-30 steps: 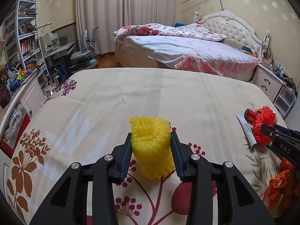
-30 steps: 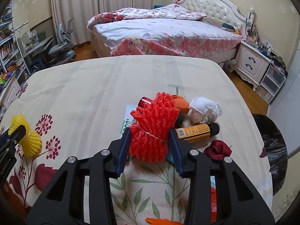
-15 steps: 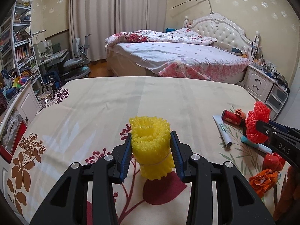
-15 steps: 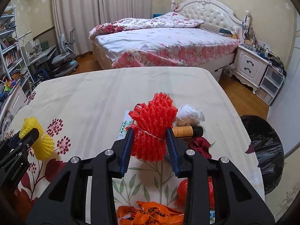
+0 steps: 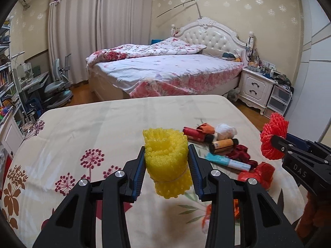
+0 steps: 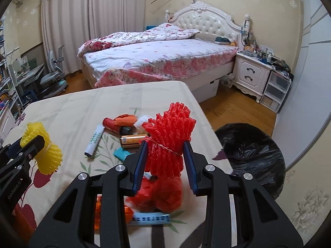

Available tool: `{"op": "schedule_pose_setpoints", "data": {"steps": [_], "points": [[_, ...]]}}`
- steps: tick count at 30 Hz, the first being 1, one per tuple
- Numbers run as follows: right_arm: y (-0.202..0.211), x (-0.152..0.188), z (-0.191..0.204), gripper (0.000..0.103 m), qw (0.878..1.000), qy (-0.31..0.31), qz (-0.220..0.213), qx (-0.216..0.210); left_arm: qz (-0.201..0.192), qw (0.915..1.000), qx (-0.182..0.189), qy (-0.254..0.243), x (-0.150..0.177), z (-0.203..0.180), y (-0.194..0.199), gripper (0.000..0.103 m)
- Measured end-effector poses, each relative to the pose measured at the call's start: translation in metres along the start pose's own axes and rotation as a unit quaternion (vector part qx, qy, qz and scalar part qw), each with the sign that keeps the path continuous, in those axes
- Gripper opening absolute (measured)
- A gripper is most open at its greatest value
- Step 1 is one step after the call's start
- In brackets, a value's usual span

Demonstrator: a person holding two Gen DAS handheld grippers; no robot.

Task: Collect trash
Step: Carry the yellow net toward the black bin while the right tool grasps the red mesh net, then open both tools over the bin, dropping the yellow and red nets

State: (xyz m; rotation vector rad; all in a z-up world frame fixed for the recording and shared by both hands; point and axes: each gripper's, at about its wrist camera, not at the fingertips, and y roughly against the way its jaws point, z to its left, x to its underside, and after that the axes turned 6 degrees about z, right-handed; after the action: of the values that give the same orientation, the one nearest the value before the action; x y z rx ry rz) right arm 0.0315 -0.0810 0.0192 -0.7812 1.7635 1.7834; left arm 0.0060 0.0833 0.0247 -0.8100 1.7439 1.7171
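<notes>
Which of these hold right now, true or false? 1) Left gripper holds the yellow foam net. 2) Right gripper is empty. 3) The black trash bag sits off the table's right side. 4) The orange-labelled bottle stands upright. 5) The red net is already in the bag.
1) True: the left gripper is shut on the yellow foam net.
2) False: the right gripper is shut on the red foam net.
3) True: the black trash bag sits on the floor beyond the table.
4) False: the orange-labelled bottle lies on its side.
5) False: it is held above the table.
</notes>
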Motion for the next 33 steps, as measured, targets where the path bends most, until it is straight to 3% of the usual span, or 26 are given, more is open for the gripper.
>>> {"op": "schedule_pose_setpoints", "data": {"steps": [13, 33], "points": [[0.000, 0.016, -0.104, 0.034, 0.995, -0.069, -0.011, 0.078, -0.032, 0.9933, 0.078, -0.079, -0.022, -0.104, -0.006, 0.040], [-0.056, 0.017, -0.170, 0.034, 0.987, -0.133, 0.017, 0.091, -0.008, 0.9839, 0.109, -0.142, -0.036, -0.212, -0.076, 0.040]]}}
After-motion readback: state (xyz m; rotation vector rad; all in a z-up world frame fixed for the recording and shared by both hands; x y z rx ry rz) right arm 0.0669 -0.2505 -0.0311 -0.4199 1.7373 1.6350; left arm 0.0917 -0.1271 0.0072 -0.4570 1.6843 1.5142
